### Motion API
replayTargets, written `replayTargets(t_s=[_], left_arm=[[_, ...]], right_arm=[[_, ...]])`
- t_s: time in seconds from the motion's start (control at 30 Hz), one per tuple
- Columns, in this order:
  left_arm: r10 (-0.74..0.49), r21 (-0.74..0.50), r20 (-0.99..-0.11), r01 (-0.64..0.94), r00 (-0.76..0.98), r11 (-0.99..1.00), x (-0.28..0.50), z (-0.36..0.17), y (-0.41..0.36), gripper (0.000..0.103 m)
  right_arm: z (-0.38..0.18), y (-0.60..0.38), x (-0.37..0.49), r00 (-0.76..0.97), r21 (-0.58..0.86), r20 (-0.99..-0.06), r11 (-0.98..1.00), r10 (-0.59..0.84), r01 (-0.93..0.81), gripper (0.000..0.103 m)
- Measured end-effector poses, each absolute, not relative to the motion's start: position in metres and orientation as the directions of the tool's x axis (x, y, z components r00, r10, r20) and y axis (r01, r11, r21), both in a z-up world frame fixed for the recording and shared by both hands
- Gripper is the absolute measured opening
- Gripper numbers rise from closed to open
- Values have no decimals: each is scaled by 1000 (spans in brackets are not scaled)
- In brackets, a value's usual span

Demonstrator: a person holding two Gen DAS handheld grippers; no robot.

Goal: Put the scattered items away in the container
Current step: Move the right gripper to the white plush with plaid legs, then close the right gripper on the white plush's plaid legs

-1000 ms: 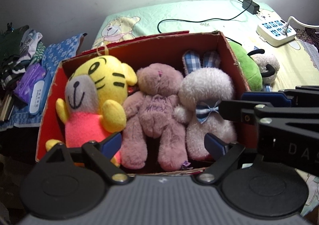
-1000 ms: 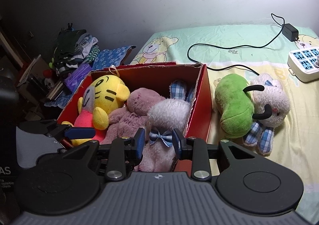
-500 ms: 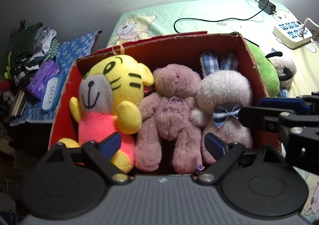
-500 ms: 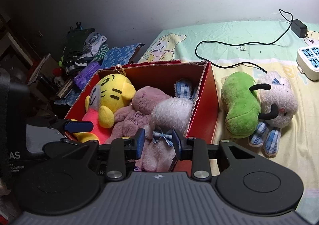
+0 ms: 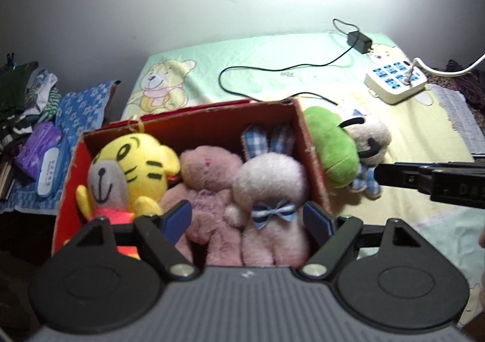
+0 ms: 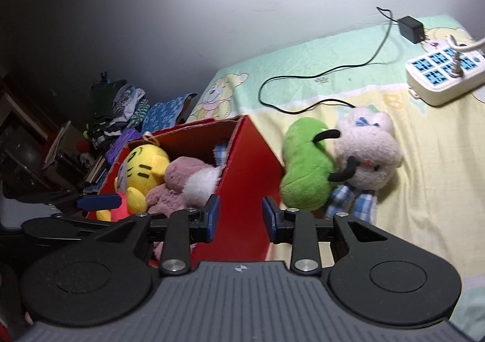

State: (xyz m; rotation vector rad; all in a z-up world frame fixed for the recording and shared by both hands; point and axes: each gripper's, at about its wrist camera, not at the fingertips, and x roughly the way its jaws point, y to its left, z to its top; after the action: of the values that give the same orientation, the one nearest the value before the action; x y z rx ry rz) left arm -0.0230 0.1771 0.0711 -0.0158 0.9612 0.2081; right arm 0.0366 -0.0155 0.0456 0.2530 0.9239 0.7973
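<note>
Bedsheet carries your red cardboard box; left gripper jaws spread, just narrowing, empty; right gripper jaws near together, empty.

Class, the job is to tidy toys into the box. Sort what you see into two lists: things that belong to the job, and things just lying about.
Belongs to the job:
red box
yellow tiger
pink bear
white rabbit
green plush
white plush

Just lying about:
power strip
black adapter
clothes pile

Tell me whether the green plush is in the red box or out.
Out. The green plush lies on the bedsheet beside the red box, outside its wall, against a white plush.
</note>
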Motion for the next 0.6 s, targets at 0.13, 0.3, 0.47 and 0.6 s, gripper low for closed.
replayTargets(t_s=[0.13,0.3,0.47,0.6], left_arm=[[71,17,-794,-96,603,995,-9,80,146,78],[-36,-48,-801,-5,598,999,17,68,103,78],[-162,-147,-805,73,571,986,42,39,72,77],[-198,-191,-826,68,528,979,57,6,58,74]], right_arm=[[33,-49,53,383,523,-644,747,662,-410,33],[21,-84,67,406,515,-677,789,614,-335,33],[14,-108,83,408,523,-687,799,601,-297,34],[5,-116,99,383,559,-680,780,625,-281,43]])
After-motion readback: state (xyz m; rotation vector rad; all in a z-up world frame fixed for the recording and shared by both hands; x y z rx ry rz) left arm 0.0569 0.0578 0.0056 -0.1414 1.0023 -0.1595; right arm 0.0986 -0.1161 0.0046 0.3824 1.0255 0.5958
